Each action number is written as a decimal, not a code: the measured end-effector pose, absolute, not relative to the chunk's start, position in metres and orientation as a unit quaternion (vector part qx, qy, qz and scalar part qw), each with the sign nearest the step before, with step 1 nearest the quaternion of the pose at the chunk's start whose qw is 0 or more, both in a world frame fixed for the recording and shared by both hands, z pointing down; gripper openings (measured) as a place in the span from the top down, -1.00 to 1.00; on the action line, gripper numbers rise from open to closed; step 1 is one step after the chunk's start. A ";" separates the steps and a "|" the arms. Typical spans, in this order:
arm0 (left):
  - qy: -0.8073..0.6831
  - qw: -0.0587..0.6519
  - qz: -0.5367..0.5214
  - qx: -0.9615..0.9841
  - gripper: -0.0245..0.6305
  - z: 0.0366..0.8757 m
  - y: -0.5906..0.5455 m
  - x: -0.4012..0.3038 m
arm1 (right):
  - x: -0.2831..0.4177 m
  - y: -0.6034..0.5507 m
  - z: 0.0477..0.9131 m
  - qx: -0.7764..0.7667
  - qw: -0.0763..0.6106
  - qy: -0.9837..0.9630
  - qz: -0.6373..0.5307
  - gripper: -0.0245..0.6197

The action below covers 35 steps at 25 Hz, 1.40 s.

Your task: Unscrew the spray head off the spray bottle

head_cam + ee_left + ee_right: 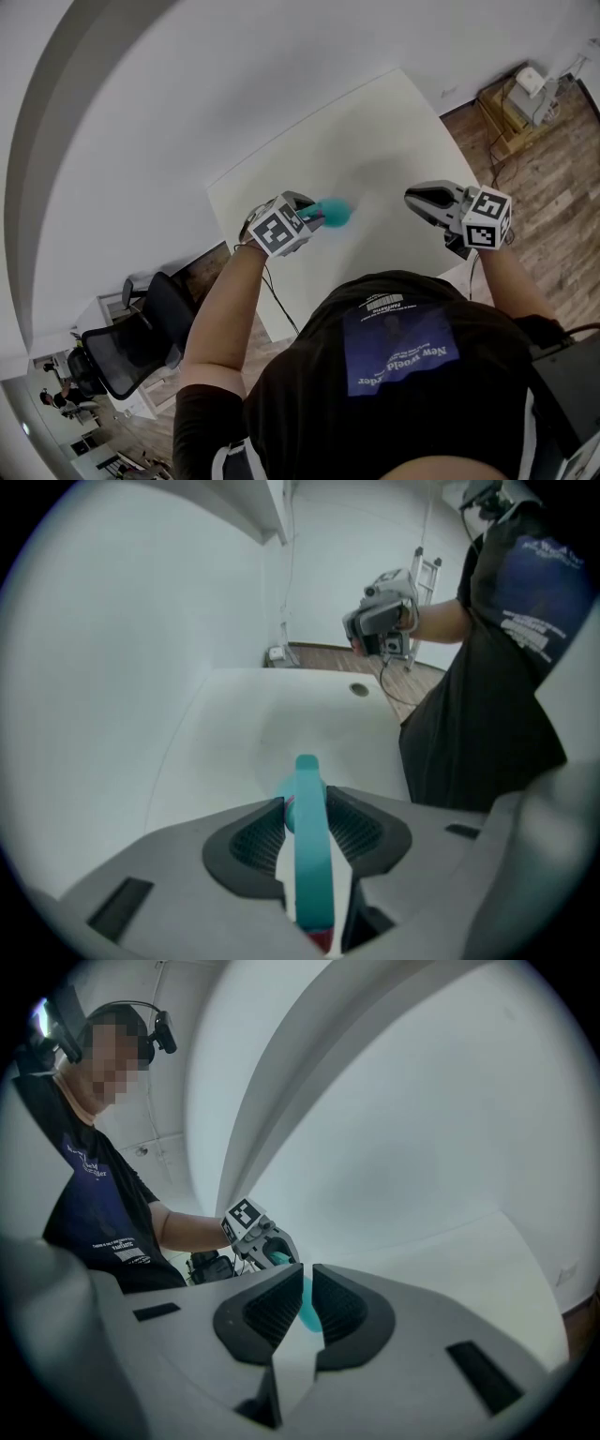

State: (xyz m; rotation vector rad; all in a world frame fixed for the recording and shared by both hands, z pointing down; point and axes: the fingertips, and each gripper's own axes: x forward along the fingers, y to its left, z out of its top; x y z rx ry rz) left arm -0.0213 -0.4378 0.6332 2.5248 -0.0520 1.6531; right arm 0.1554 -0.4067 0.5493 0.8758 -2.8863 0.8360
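A teal spray head (335, 214) is clamped in my left gripper (314, 214), above the left part of the white table (375, 131). In the left gripper view its long teal strip (309, 846) runs up between the pads (356, 829), with a rounder teal part at the tips and a red bit at the bottom. No bottle shows in any view. My right gripper (413, 197) hangs to the right, shut and empty. In its own view the right gripper (307, 1299) shows teal only through the slit, from the spray head (277, 1258) beyond.
A black office chair (131, 342) stands to the left, below the table. At the far right, a wooden crate (514, 111) and cables lie on the wood floor. A small round hole (359, 690) marks the tabletop. A ladder (427, 569) leans against the wall.
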 end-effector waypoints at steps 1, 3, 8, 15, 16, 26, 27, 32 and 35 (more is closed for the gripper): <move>-0.028 0.070 0.526 0.847 0.48 0.622 -0.439 -0.021 | 0.153 -0.407 0.547 0.276 0.006 -0.924 0.265 0.92; -0.053 0.091 0.477 0.873 0.48 0.598 -0.440 -0.019 | 0.149 -0.409 0.542 0.268 0.005 -0.928 0.260 0.92; -0.094 0.150 0.334 0.926 0.48 0.540 -0.435 -0.024 | 0.130 -0.410 0.519 0.229 -0.007 -0.941 0.251 0.67; -0.124 0.212 0.131 0.961 0.48 0.466 -0.422 -0.054 | 0.088 -0.402 0.469 0.154 -0.019 -0.965 0.213 0.11; -0.123 0.221 0.104 0.962 0.48 0.456 -0.419 -0.058 | 0.080 -0.401 0.461 0.143 -0.019 -0.968 0.206 0.02; -0.089 0.249 -0.045 0.963 0.48 0.399 -0.394 -0.062 | 0.027 -0.400 0.403 0.084 -0.001 -0.984 0.155 -0.42; -0.090 0.248 -0.051 0.963 0.48 0.396 -0.392 -0.062 | 0.024 -0.401 0.400 0.084 -0.002 -0.984 0.154 -0.43; -0.082 0.247 -0.076 0.963 0.48 0.385 -0.383 -0.065 | 0.017 -0.402 0.389 0.070 -0.007 -0.983 0.170 -0.43; -0.076 0.252 -0.087 0.961 0.48 0.381 -0.385 -0.065 | 0.007 -0.399 0.390 0.046 0.008 -0.985 0.168 -0.43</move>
